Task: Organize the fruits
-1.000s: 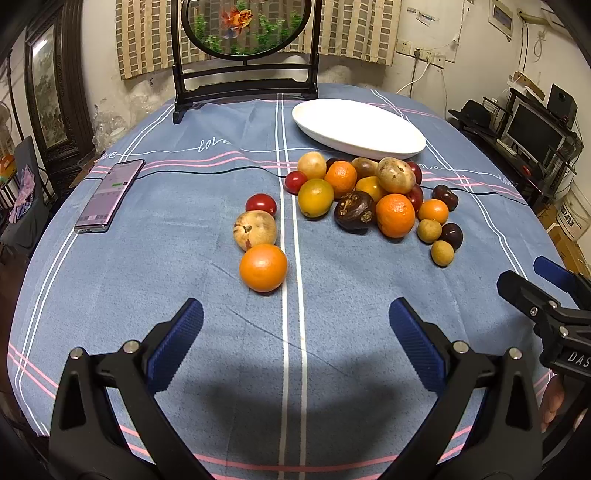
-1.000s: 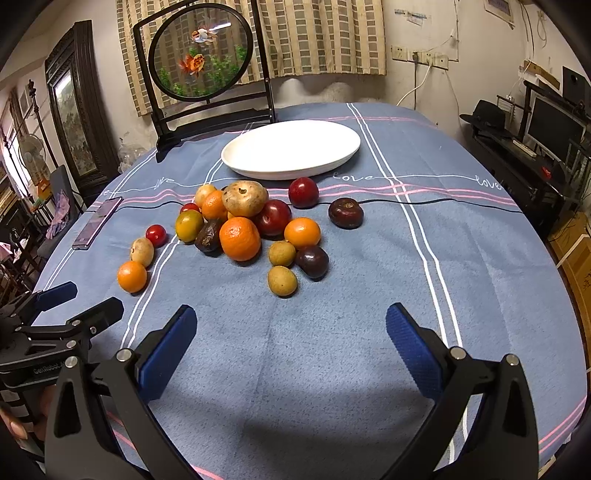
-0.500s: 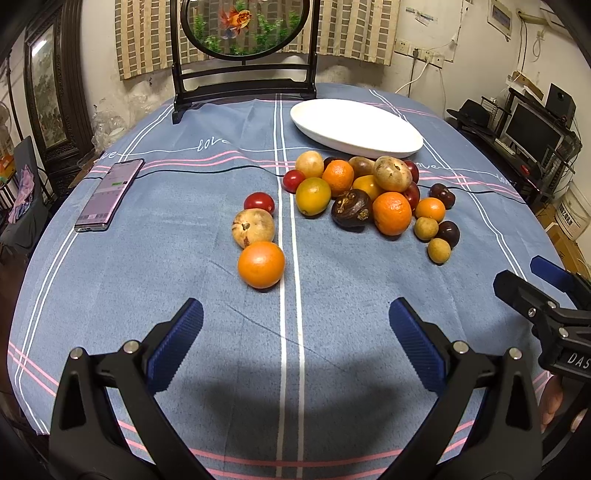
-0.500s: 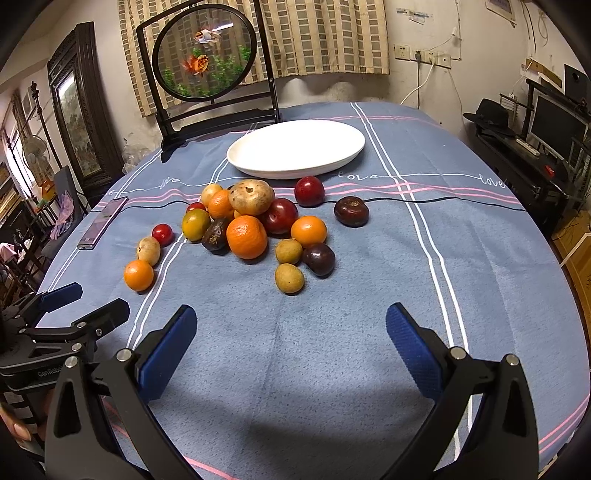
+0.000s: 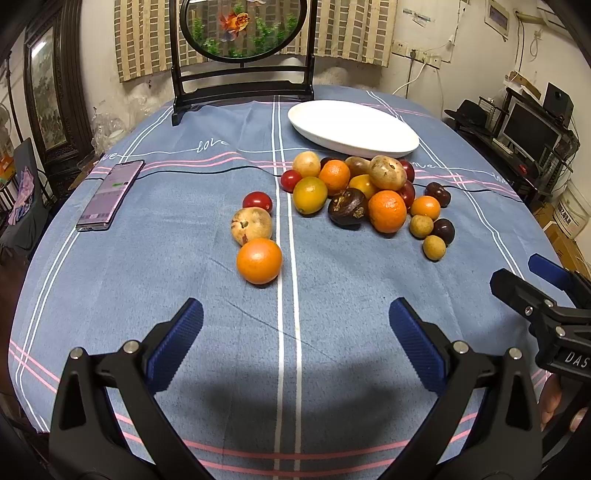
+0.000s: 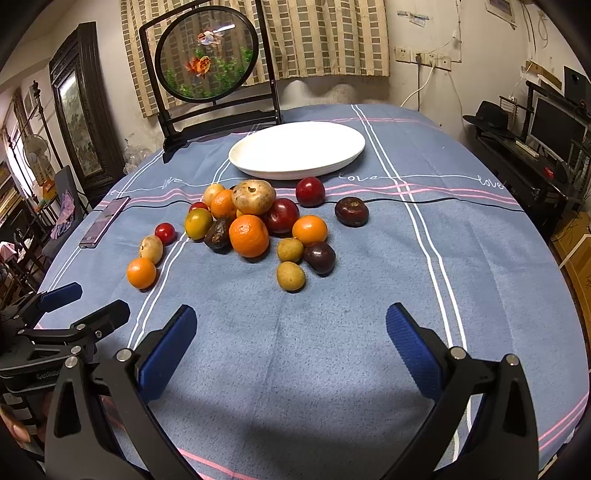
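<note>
left gripper (image 5: 295, 332) hovering above bare blue tablecloth (image 5: 147, 277) at the near edge of the table, blue-padded fingers (image 5: 177, 343) spread wide apart, holding nothing. right gripper (image 6: 291, 338) likewise hanging over the near cloth, fingers (image 6: 410, 347) wide apart and empty; seen at the right edge of the left wrist view, with fingertips of a hand (image 5: 554, 400) below it. heap of fruit (image 6: 258, 221) sitting mid-table, just in front of the white oval plate (image 6: 295, 147), which has nothing on it. in the heap: a large orange (image 6: 248, 235) at the front, a dark wrinkled fruit (image 6: 218, 234) touching its left side, a yellow-green fruit (image 6: 198, 223) further left, a big tan fruit (image 6: 253, 196) on top towards the back, a red plum (image 6: 282, 220) behind the orange, a smaller orange (image 6: 309, 230) to the right. two small tan round fruits (image 6: 290, 276) and a dark purple one (image 6: 320, 257) lying at the near right fringe of the heap. another red plum (image 6: 310, 191) close to the plate rim, and a dark maroon fruit (image 6: 351, 211) apart on the right. off to the left, set apart from the heap: a lone orange (image 5: 259, 260) nearest the left gripper, touching a pale speckled fruit (image 5: 251, 226) behind it, with a small red tomato (image 5: 257, 201) just beyond. phone (image 5: 110, 194) lying flat near the left edge of the cloth, well apart from the fruit. round goldfish screen on a dark stand (image 5: 242, 29) standing at the far side of the table, behind the plate.
</note>
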Motion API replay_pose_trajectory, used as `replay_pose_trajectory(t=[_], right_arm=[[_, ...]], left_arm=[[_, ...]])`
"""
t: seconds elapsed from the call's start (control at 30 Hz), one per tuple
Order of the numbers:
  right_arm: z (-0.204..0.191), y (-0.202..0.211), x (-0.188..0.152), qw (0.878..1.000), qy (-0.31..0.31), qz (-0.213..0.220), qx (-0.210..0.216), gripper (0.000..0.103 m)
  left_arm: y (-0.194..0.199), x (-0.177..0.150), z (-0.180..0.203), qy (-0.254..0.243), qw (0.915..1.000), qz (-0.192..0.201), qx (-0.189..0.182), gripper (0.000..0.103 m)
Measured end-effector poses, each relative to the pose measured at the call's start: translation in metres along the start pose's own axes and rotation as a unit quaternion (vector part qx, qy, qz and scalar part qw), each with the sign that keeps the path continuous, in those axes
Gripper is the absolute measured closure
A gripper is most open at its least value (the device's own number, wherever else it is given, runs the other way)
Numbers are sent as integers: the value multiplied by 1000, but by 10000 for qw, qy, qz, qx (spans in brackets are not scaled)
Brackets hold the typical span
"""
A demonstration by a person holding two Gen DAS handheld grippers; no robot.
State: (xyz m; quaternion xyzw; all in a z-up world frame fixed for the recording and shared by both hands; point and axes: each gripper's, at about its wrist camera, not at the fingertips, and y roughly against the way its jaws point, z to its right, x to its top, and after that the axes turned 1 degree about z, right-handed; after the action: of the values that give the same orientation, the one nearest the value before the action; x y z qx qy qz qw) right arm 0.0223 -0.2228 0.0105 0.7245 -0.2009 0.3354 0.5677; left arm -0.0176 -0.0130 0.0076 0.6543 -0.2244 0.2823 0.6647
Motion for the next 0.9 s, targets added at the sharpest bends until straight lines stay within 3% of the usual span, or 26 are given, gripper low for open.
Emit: replay_pose_trajectory(t=[0.9], right_arm=[[-2,-3,0,10000,-9,-19,77,1]], left_arm=[[-6,0,3,-61,9999,-74,-33,2]])
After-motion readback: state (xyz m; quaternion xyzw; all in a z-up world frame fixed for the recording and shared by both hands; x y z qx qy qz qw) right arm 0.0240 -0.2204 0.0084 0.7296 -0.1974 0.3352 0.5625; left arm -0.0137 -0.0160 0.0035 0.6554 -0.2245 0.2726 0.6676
